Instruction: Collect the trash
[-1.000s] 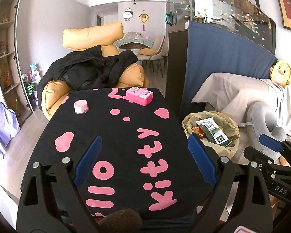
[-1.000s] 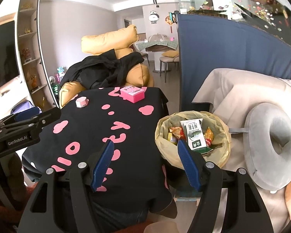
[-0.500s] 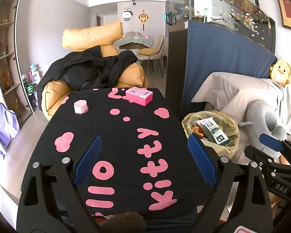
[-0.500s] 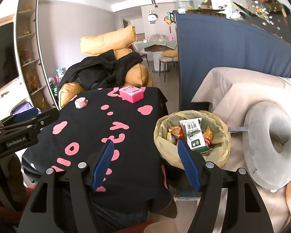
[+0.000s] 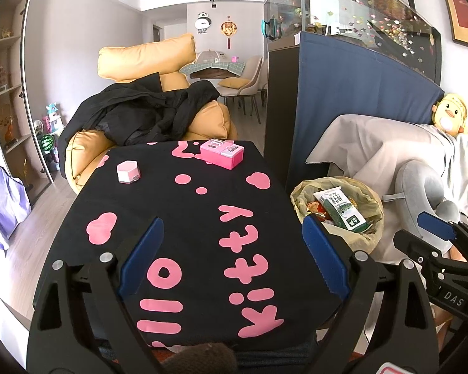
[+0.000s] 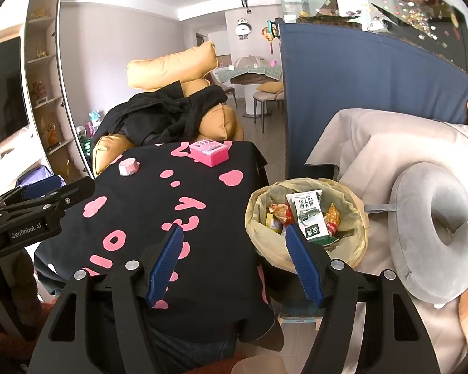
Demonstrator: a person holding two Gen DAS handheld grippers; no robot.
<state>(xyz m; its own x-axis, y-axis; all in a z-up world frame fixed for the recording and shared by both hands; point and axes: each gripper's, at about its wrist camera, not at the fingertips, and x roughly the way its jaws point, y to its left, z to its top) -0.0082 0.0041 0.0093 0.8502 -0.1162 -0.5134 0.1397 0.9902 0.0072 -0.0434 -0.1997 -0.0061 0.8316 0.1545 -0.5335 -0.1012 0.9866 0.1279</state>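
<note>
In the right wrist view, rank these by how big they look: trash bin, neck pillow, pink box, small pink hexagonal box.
1. trash bin and neck pillow: look alike in size, no clear order.
2. pink box, farther from the camera, so likely understated.
3. small pink hexagonal box, also far back.

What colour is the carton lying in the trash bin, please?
The carton is white and green, clearest in the right wrist view.
</note>
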